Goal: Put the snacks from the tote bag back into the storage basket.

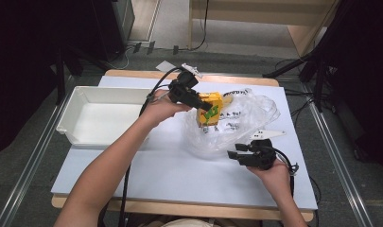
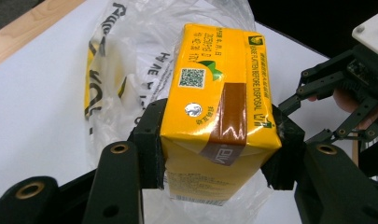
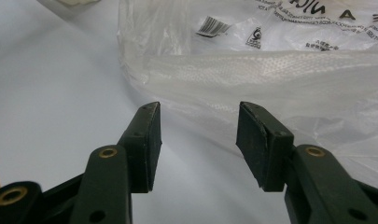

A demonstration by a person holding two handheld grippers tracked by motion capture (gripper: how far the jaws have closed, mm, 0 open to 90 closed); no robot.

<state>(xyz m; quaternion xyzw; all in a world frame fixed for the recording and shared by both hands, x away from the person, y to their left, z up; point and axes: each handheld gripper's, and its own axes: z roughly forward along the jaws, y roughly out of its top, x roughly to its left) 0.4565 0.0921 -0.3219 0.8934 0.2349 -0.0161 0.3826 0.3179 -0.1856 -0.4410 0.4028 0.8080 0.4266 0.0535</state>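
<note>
Carton point(image 2: 218, 107) was clamped in left gripper point(image 1: 205, 108), lifted above bag point(image 1: 246, 120), mid-table. Right gripper point(image 1: 232, 154) sat spread and empty at bag's near edge. Step looked like unpacking; next likely called for carrying carton left into tray point(image 1: 80, 101).

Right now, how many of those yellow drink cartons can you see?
1. The yellow drink carton is clamped in the left gripper, raised over the clear plastic bag. The crumpled bag could hide more.
</note>
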